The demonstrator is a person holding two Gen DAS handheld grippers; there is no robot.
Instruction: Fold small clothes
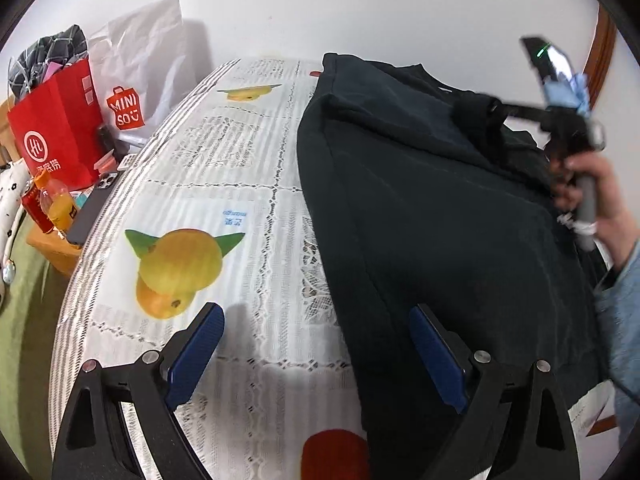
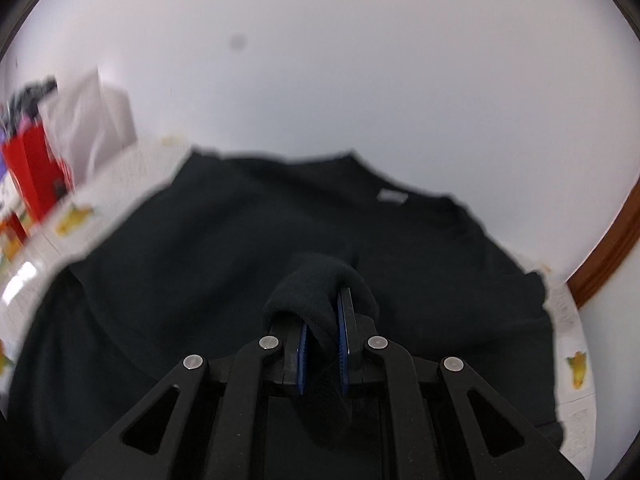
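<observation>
My right gripper point(image 2: 322, 344) clamps a bunched fold of the black garment point(image 1: 420, 200) to carry it across—my left gripper point(image 1: 316, 356) gapes empty (2 pads apart) over the tablecloth point(image 1: 240, 160), ready to pin the hem.

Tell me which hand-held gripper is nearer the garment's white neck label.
Right. The right hand-held gripper pinches dark garment fabric just short of the label; the left hand-held gripper hangs open at the opposite, near edge.

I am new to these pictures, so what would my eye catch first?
A large dark navy fleece garment covers the right half of the fruit-printed lace tablecloth. The right gripper pinches a fold of it; the left gripper is open above its near edge.
</observation>
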